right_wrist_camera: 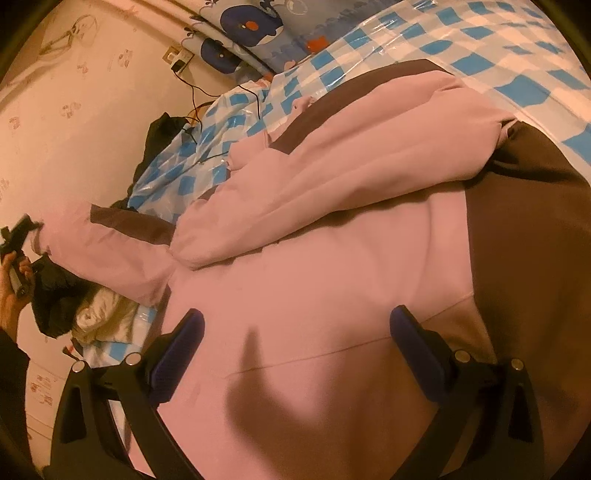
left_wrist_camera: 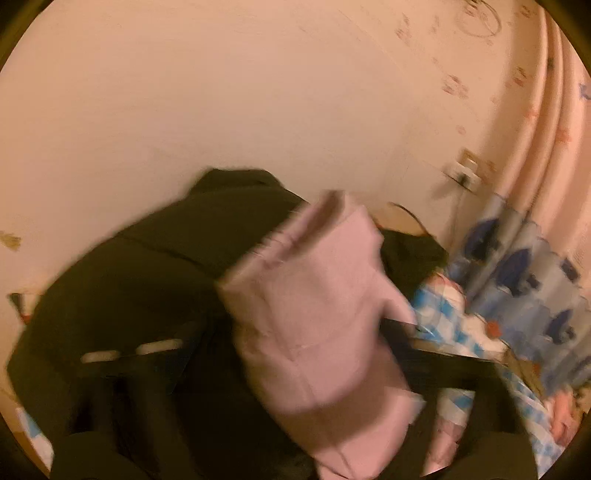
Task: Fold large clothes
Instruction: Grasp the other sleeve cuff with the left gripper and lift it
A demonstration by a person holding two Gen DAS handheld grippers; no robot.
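Observation:
A large pink and brown garment (right_wrist_camera: 332, 258) lies spread on a blue checked cover (right_wrist_camera: 480, 55). My right gripper (right_wrist_camera: 295, 339) is open, its blue-padded fingers (right_wrist_camera: 181, 350) hovering just above the pink body. My left gripper (right_wrist_camera: 22, 236) appears at the far left in the right wrist view, shut on the end of the pink sleeve (right_wrist_camera: 110, 251) and lifting it. In the blurred left wrist view the pink sleeve (left_wrist_camera: 317, 314) hangs between the black fingers (left_wrist_camera: 424, 354), in front of a dark garment (left_wrist_camera: 129, 277).
A pink wall (left_wrist_camera: 221, 92) stands close behind. A socket with a black cable (right_wrist_camera: 177, 59) is on the wall. A dark garment (right_wrist_camera: 55, 295) and a white cloth (right_wrist_camera: 99, 314) lie at the bed's edge. A whale-print fabric (right_wrist_camera: 251, 22) hangs at the back.

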